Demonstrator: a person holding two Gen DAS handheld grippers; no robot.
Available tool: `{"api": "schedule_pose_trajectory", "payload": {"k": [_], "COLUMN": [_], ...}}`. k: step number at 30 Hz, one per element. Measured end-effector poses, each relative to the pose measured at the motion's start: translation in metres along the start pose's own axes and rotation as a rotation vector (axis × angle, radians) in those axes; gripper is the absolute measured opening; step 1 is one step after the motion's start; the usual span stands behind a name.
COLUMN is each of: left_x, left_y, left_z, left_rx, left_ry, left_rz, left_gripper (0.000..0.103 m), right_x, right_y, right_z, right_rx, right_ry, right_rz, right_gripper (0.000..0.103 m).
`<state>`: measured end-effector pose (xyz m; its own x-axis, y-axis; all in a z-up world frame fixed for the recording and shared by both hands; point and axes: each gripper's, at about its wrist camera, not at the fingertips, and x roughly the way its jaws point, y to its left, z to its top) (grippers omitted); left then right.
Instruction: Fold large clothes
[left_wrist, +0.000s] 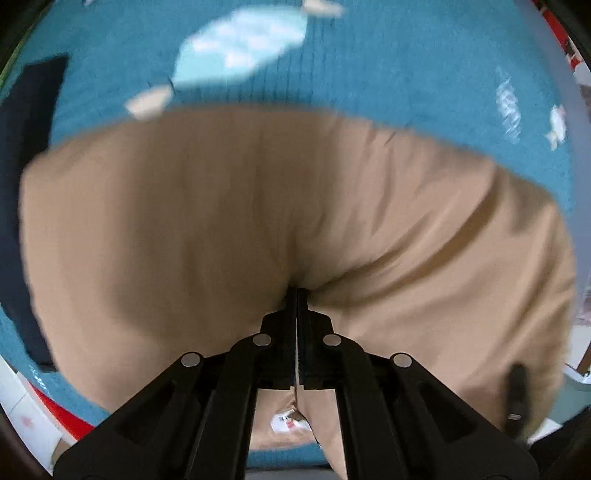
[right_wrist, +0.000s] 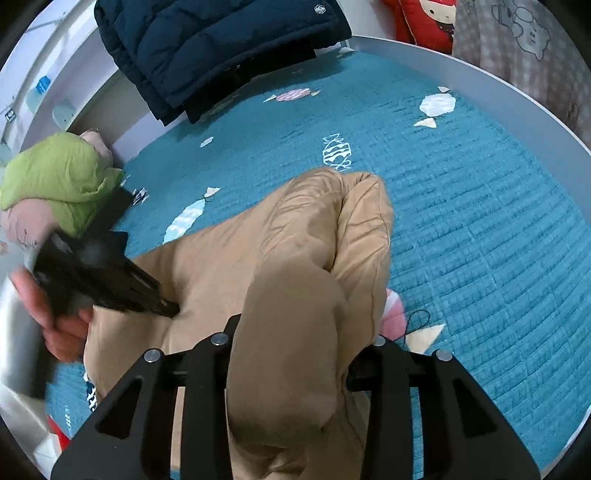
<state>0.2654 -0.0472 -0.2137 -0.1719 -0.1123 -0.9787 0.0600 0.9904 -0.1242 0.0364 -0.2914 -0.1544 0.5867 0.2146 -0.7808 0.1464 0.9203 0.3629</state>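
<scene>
A: How do the 2 grippers stand?

B: The right gripper (right_wrist: 291, 354) has a thick bunch of the tan garment (right_wrist: 280, 236) between its jaws, near the camera. The left gripper (left_wrist: 297, 295) is pressed together, pinching a fold of it.

A: Advice?

B: Keep both edges level, lay the fold flat on the teal quilt (right_wrist: 461, 221), short of the navy jacket (right_wrist: 207, 48) at the far end.

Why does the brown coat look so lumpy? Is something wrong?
Nothing is broken. The tan coat is bunched up rather than flat on the blue quilt because the left gripper pinches a fold and the right gripper has a thick roll between its fingers.
</scene>
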Motion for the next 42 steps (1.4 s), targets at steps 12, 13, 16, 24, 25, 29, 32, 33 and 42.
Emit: {"api": "schedule_pose_trajectory", "payload": {"k": [12, 13, 16, 24, 25, 29, 32, 33, 42], "left_x": [-0.006, -0.018, -0.045, -0.015, -0.023, -0.025, 0.012, 0.017, 0.03], "left_y": [0.002, 0.008, 0.012, 0.052, 0.056, 0.047, 0.045, 0.048, 0.072], "left_z": [0.042, 0.048, 0.042, 0.019, 0.006, -0.059, -0.091, -0.092, -0.092], "left_rx": [0.002, -0.007, 0.013, 0.005, 0.011, 0.036, 0.017, 0.022, 0.0], "left_ry": [-0.067, -0.08, -0.149, -0.154, -0.168, -0.201, -0.2, -0.23, -0.266], "left_rz": [0.027, 0.001, -0.03, -0.114, -0.108, -0.153, -0.161, -0.161, -0.226], "left_gripper": [0.001, 0.001, 0.001, 0.0, 0.001, 0.001, 0.0, 0.0, 0.002], "right_x": [0.002, 0.002, 0.0, -0.005, -0.004, -0.004, -0.011, -0.014, -0.04], "right_y": [-0.006, -0.007, -0.01, -0.006, -0.007, -0.01, -0.003, 0.001, 0.08], "right_z": [0.005, 0.006, 0.006, 0.004, 0.004, 0.007, 0.009, 0.01, 0.02], "right_rx": [0.035, 0.036, 0.051, 0.03, 0.03, 0.064, 0.078, 0.074, -0.097], "right_ry": [0.012, 0.011, 0.011, -0.005, 0.0, 0.009, -0.012, -0.02, -0.095], "right_rz": [0.002, 0.002, 0.015, 0.018, 0.015, 0.032, 0.058, 0.069, 0.156], "right_gripper": [0.032, 0.032, 0.032, 0.032, 0.032, 0.032, 0.031, 0.03, 0.026]}}
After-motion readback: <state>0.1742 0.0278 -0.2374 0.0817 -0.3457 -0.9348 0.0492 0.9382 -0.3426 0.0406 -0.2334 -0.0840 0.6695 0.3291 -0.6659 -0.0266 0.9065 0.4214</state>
